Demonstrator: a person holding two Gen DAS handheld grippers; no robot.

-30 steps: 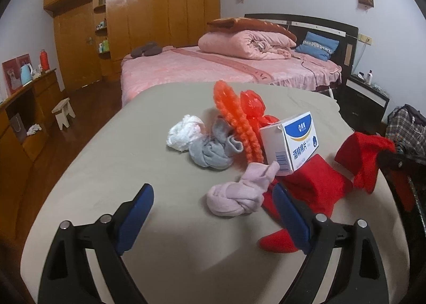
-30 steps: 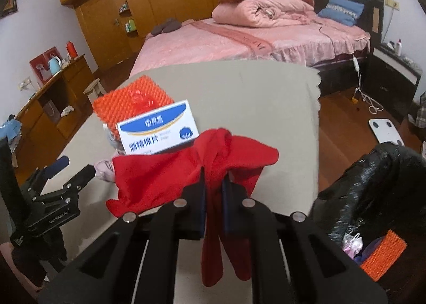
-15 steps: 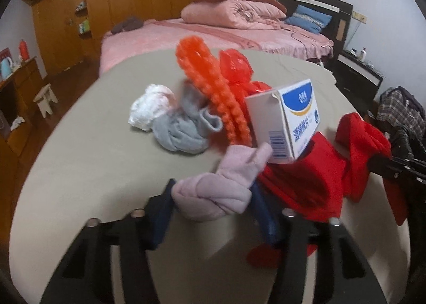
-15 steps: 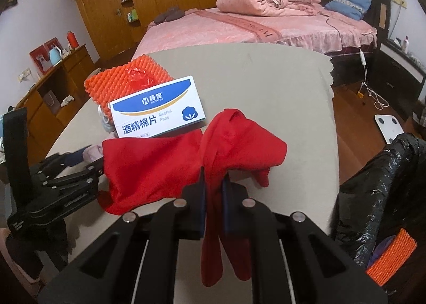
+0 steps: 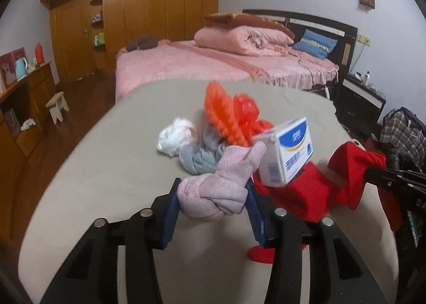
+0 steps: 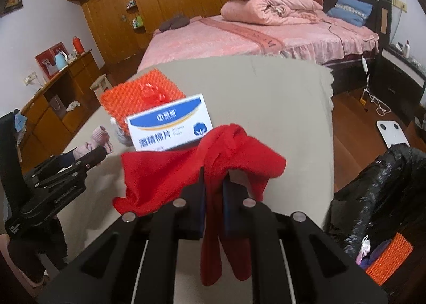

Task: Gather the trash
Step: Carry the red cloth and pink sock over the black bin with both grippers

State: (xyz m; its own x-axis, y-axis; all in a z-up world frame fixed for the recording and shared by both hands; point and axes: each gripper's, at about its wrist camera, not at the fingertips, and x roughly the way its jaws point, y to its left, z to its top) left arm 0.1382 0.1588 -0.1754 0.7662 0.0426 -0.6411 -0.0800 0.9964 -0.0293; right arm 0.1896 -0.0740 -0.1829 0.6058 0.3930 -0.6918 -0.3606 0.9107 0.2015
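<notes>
Table: a big table with a tan cloth (image 5: 111, 170) holds the pile of things, near the pink bed (image 6: 239, 37).
Trash bag: a black trash bag (image 6: 378, 192) sits open just past the table's right edge. Only the right wrist view shows it, with an orange bumpy piece (image 6: 390, 258) inside.
Red cloth: a floppy red cloth (image 6: 170, 173) lies on the table by the right edge, partly lifted.
Right gripper: the right gripper (image 6: 213, 186) has its jaws pinched tight on the red cloth, which hangs down between them.
Box: a white and blue alcohol pads box (image 6: 170, 128) leans on the red cloth.
Orange foam net: an orange foam net (image 5: 223, 114) stands behind the box.
Gray sock: a gray sock (image 5: 199, 156) lies beside a white wad (image 5: 173, 136).
Pink sock: a knotted pink sock (image 5: 221, 189) is at the near side of the pile.
Left gripper: the left gripper (image 5: 213, 208) has its blue jaws squeezed on the pink sock.
</notes>
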